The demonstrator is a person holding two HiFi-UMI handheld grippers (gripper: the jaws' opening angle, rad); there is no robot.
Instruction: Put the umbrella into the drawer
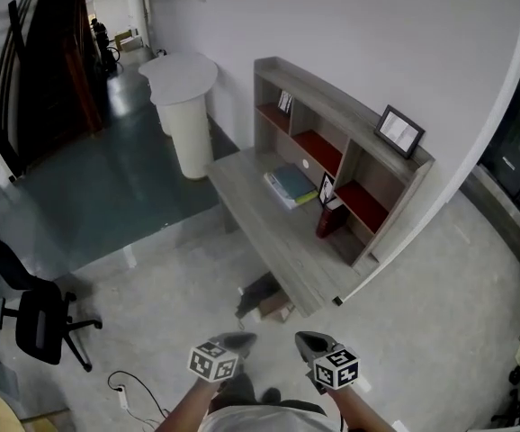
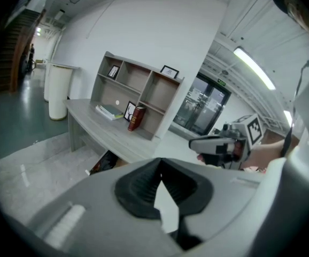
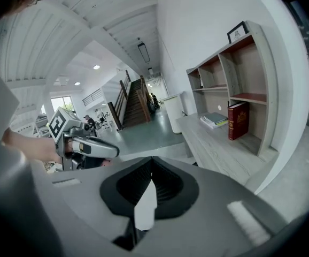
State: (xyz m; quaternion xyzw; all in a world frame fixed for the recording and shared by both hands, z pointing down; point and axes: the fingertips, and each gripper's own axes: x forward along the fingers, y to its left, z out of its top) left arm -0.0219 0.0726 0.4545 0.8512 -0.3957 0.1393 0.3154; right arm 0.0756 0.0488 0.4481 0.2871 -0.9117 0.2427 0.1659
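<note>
No words or numbers can be read. The red book [image 3: 238,120] near the desk's back edge has gilt spine print too small to make out, the green sign [image 2: 220,81] over the glass doors is illegible, and each marker cube [image 1: 213,361] [image 1: 336,368] bears only square patterns

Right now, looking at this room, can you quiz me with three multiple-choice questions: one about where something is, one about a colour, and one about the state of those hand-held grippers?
1. Where is the small black-framed picture?
A) on top of the grey wooden shelf unit
B) on the floor
C) hanging on the wall

2. What colour is the upright hardback book?
A) blue
B) dark red
C) yellow

3. How are the left gripper and right gripper?
A) both shut and empty
B) both wide open
C) clamped on an umbrella

Answers:
1. A: it stands on the unit's top board.
2. B: its cover is dark red.
3. A: each gripper view shows the pads meeting with nothing between them.
</note>
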